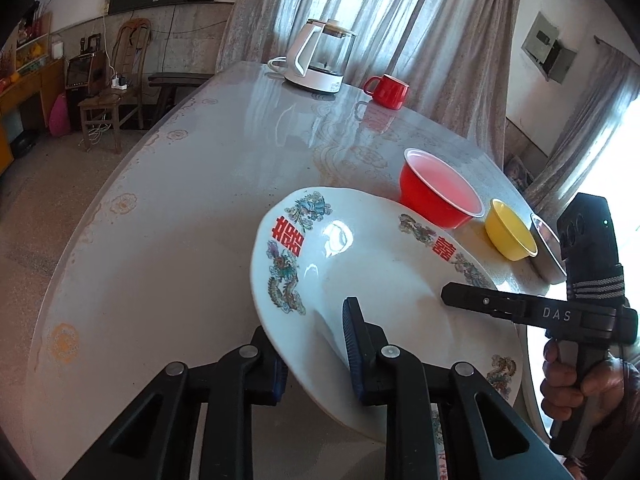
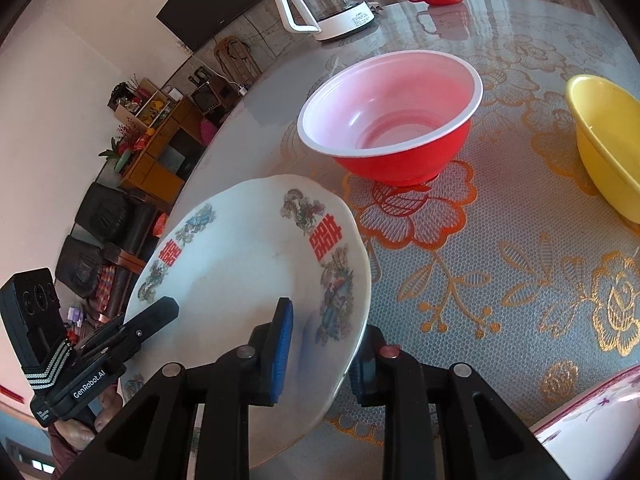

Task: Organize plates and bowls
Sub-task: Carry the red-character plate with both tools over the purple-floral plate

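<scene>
A white plate [image 1: 372, 276] with red characters and dragon prints is held tilted above the table, and it also shows in the right wrist view [image 2: 240, 264]. My left gripper [image 1: 316, 360] is shut on its near rim. My right gripper [image 2: 320, 354] is shut on the opposite rim; it shows from the side in the left wrist view [image 1: 452, 294]. A red bowl [image 1: 436, 196] with a pale inside stands beyond the plate, also in the right wrist view [image 2: 396, 120]. A yellow bowl [image 1: 510, 232] stands right of it, also in the right wrist view [image 2: 608, 140].
A white kettle [image 1: 320, 60] and a red mug [image 1: 388, 90] stand at the far side of the round table [image 1: 160, 220]. A metal bowl [image 1: 546, 248] sits beside the yellow bowl. A white flowered dish rim [image 2: 592, 412] lies at the lower right.
</scene>
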### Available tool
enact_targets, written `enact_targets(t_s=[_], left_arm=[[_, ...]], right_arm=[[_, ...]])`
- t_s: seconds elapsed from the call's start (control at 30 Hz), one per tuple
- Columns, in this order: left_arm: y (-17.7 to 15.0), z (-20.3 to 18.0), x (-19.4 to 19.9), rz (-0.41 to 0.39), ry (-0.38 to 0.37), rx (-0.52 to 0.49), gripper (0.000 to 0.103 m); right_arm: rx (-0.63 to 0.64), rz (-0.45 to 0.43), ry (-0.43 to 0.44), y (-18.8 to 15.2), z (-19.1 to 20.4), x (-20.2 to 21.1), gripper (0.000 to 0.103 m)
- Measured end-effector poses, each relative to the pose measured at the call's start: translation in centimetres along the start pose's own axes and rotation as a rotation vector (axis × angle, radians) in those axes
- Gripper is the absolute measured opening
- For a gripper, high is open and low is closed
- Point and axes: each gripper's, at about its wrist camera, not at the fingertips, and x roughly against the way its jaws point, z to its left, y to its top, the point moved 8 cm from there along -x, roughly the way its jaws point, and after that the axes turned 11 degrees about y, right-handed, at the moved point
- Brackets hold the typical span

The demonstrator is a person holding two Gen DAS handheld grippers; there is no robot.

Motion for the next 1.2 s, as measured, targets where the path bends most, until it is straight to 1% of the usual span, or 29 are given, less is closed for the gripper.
enact_targets(t_s=[0.07,0.13,0.23,0.4,0.53,0.57,0.63,0.77,0.9,0.97,1.2], left_arm=[[0.0,0.1,-0.3,0.007,0.010,0.001,0.024],[0.0,0.5,-1.1,0.032,0.033,0.001,0.025],[0.3,1.3,-2.0,0.043,0.058,0.008,0.028],[1.2,1.6,-2.6,0.041,0.061,0.007,0.029],[0.7,0.9,-1.0,0.001,0.037,-0.041,0.027],[0.7,0.6,-0.5,-0.007,0.017,-0.043,0.026],[0.8,0.4,0.3,-0.023,-0.006,-0.033,0.026],[0.3,0.3,0.7,-0.038,0.000,-0.048,0.026],[0.2,0.3,1.8,-0.064,-0.016,-0.033,0.026],[0.3,0.3,2.2,-0.080,-0.008,-0.037,0.027],[0.7,-0.4,5.1,-0.145,-0.016,-0.040,0.027]], right_arm=[[0.016,-0.005,-0.008,0.0,0.1,0.0,0.025],[-0.001,-0.004,-0.002,0.1,0.0,0.0,0.025],[0.034,0.002,-0.030,-0.1,0.2,-0.1,0.024],[0.058,-0.001,-0.053,0.3,0.2,-0.1,0.024],[0.100,-0.008,-0.096,0.0,0.5,-0.1,0.024],[0.098,-0.011,-0.092,0.0,0.6,0.1,0.024],[0.107,-0.020,-0.075,-0.1,0.9,0.3,0.025],[0.099,-0.018,-0.064,-0.4,0.9,0.4,0.025],[0.099,-0.021,-0.043,-0.7,0.8,0.6,0.025],[0.111,-0.029,-0.040,-0.6,1.0,0.8,0.025],[0.154,-0.076,-0.019,-0.8,2.1,2.5,0.025]])
